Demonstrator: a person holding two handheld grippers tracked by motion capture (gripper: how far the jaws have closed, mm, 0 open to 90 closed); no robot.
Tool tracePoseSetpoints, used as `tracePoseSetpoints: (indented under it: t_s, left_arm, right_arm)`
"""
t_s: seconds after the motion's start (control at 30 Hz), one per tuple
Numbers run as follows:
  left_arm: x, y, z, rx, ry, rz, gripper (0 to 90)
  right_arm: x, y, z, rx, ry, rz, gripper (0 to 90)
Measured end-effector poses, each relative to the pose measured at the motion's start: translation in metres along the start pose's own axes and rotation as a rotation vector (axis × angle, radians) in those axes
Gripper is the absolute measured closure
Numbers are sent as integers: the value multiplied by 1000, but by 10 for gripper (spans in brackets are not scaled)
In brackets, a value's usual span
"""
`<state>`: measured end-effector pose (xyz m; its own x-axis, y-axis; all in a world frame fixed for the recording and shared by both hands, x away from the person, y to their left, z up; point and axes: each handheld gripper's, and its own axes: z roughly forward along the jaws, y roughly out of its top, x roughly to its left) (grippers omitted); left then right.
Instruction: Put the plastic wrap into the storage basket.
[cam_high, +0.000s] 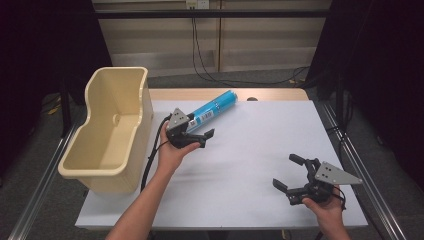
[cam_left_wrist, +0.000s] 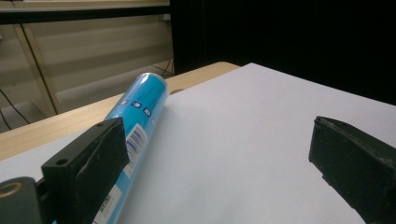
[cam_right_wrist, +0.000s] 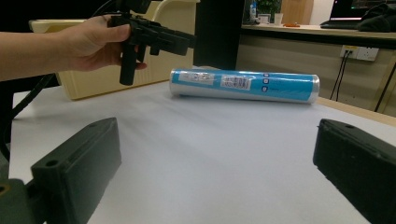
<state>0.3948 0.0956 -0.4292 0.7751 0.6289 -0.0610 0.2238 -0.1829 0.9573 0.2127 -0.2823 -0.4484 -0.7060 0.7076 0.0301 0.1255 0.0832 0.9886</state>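
A long blue plastic-wrapped cylinder with a white barcode label lies on its side at the far edge of the white-topped table, one end reaching the bare wooden strip beyond the white sheet. The left gripper, held in a person's hand, hovers just beside the cylinder's near end with its jaws spread wide and nothing between them; whether one jaw brushes the wrapper is hard to tell from the left gripper view. A tall cream plastic bin stands left of the cylinder. The right gripper, jaws likewise apart and empty, sits well away from the cylinder, near the table's front right.
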Motion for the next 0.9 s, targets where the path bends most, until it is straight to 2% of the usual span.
tracePoseSetpoints:
  t_s: [0.13, 0.23, 0.3, 0.4, 0.6, 0.63, 0.7, 0.8, 0.9]
  left_arm:
    - [5, 2, 11, 32, 26, -1, 44]
    - [11, 5, 20, 50, 34, -21, 44]
    - [16, 7, 27, 64, 55, -14, 39]
    - [19, 9, 32, 88, 63, -13, 36]
    - [31, 10, 45, 134, 73, -41, 19]
    - [33, 10, 47, 148, 83, -33, 19]
    - [37, 9, 50, 173, 95, -51, 17]
    - [44, 7, 53, 244, 131, -51, 20]
    - [47, 5, 54, 272, 145, -64, 22]
  right_arm:
    - [0, 0, 0, 0, -1, 0, 8]
    - [0, 0, 0, -1, -1, 2, 7]
    - [-1, 0, -1, -1, -2, 3, 8]
    - [-1, 0, -1, -2, -3, 5, 7]
    - [-1, 0, -1, -3, 1, 7, 8]
    - [-1, 0, -1, -3, 1, 7, 8]
    - [-1, 0, -1, -5, -2, 7, 8]
    - [-2, 0, -2, -6, -3, 11, 7]
    - [-2, 0, -2, -4, -2, 9, 7]
